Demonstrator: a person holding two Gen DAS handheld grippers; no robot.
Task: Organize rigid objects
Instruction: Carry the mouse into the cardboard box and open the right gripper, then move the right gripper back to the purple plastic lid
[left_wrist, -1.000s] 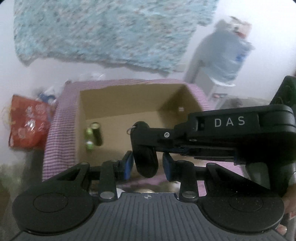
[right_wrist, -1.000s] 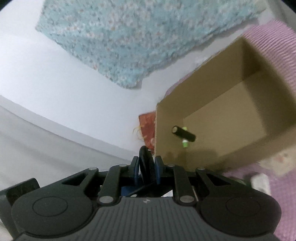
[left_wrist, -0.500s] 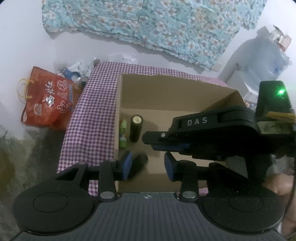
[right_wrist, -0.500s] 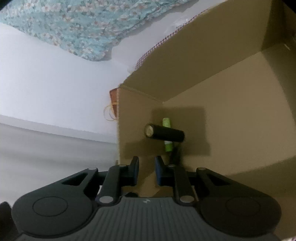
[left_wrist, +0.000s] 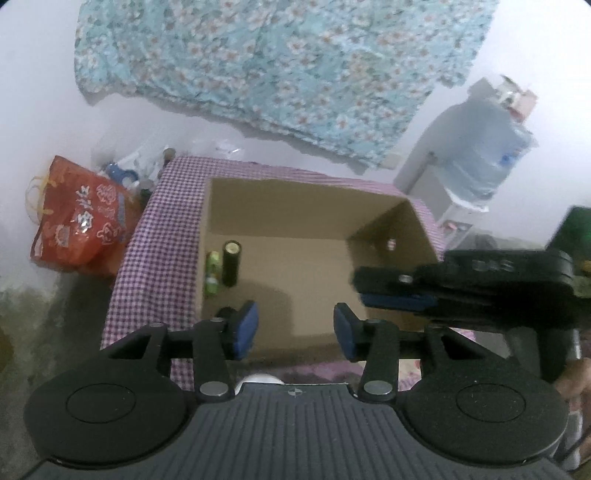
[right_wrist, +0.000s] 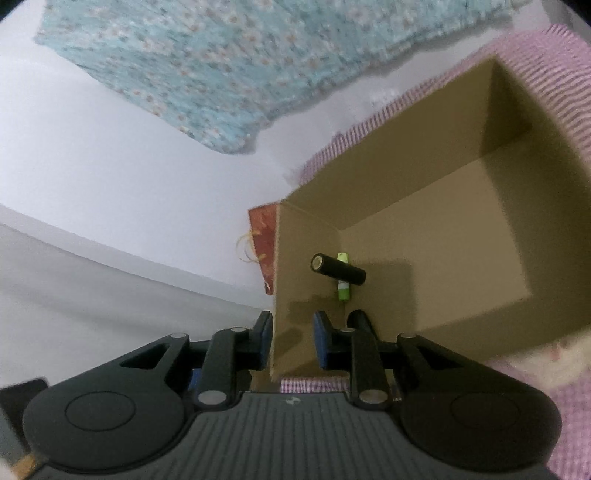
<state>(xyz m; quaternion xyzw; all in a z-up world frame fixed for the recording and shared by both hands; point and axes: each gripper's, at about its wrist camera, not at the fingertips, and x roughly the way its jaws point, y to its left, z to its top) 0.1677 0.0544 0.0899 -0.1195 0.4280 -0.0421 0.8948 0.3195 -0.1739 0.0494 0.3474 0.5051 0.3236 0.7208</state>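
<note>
Left wrist view: left gripper (left_wrist: 295, 328) and right gripper (left_wrist: 373, 288), both with fingers apart and empty, over cardboard box (left_wrist: 295, 206) holding black cylinder (left_wrist: 231, 263) and green tube (left_wrist: 212, 272); red bag (left_wrist: 81, 221) bears white characters.

A dark object (left_wrist: 225, 314) in the cardboard box (left_wrist: 280, 206) sits mostly hidden behind the left gripper's (left_wrist: 294, 326) blue finger pad (left_wrist: 246, 325); the motion-blurred right gripper (left_wrist: 391, 291) leaves its lettering unreadable. In the right wrist view, the box wall conceals most of the red bag (right_wrist: 264, 243), while a black cylinder (right_wrist: 338, 274) crosses the green one's (right_wrist: 343, 284) middle, in soft focus
</note>
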